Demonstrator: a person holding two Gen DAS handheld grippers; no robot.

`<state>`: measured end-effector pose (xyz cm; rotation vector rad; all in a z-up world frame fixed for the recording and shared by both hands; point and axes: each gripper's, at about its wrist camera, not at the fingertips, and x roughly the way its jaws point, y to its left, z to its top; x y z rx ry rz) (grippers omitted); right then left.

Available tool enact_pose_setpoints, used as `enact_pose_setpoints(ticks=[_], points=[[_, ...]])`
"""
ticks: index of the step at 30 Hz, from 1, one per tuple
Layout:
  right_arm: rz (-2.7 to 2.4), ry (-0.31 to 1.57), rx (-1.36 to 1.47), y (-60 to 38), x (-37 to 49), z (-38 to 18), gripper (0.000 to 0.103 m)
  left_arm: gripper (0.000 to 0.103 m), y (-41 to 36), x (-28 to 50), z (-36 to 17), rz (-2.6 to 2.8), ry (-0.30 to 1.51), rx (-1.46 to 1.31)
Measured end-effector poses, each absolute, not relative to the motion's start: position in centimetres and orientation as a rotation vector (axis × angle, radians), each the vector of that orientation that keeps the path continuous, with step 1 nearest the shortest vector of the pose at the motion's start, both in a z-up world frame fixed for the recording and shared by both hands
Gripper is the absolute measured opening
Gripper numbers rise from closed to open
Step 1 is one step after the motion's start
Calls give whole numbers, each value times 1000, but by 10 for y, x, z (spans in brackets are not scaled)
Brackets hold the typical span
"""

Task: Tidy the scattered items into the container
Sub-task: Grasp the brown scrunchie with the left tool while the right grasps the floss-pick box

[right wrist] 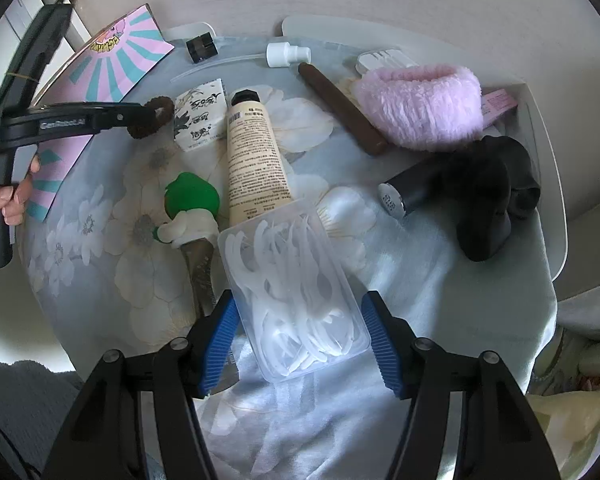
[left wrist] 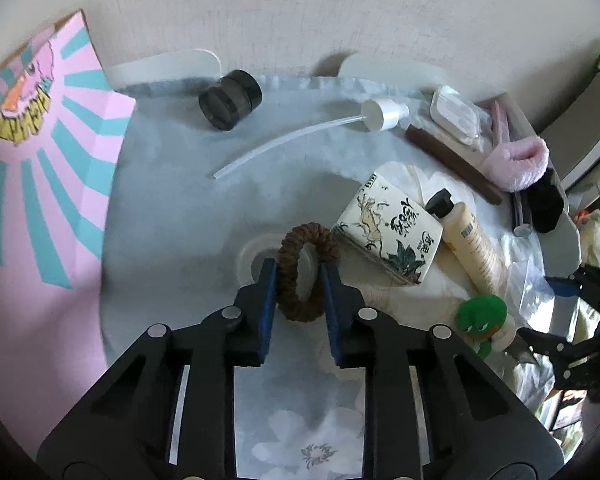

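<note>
Flowered cloth (right wrist: 100,216) spread across the table, items scattered on it. Pink fluffy band (right wrist: 420,112) far right beside the white tray's rim (right wrist: 556,184). Cream tube (right wrist: 252,160) lying mid-cloth. Right gripper (right wrist: 298,312) half open, straddling the clear floss box (right wrist: 292,296), pads apart from it. Left gripper (left wrist: 298,276) narrow, pinching the brown scrunchie (left wrist: 300,276) upright beside the printed packet (left wrist: 384,232).

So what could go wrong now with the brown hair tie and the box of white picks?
The brown hair tie is soft and pinched by the left gripper only at its sides, so it might squirm out when lifted. The clear box of floss picks sits tilted between the right gripper fingers, not yet squeezed; it could twist or slide on the slippery cloth.
</note>
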<state>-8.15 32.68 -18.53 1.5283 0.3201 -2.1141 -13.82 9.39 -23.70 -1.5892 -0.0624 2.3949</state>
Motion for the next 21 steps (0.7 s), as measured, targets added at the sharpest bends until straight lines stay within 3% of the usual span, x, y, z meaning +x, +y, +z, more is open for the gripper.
enact_pose_setpoints(ticks=[6, 13, 21], points=[[-2115, 336, 1536, 326, -81, -188, 58, 9, 98, -143, -243, 2387, -117, -1591], [-2147, 430, 1466, 330, -68, -179, 53, 8, 96, -135, -230, 2380, -135, -1591], [-2226, 247, 1404, 352, -67, -139, 51, 7, 82, -121, -179, 2423, -189, -1495]])
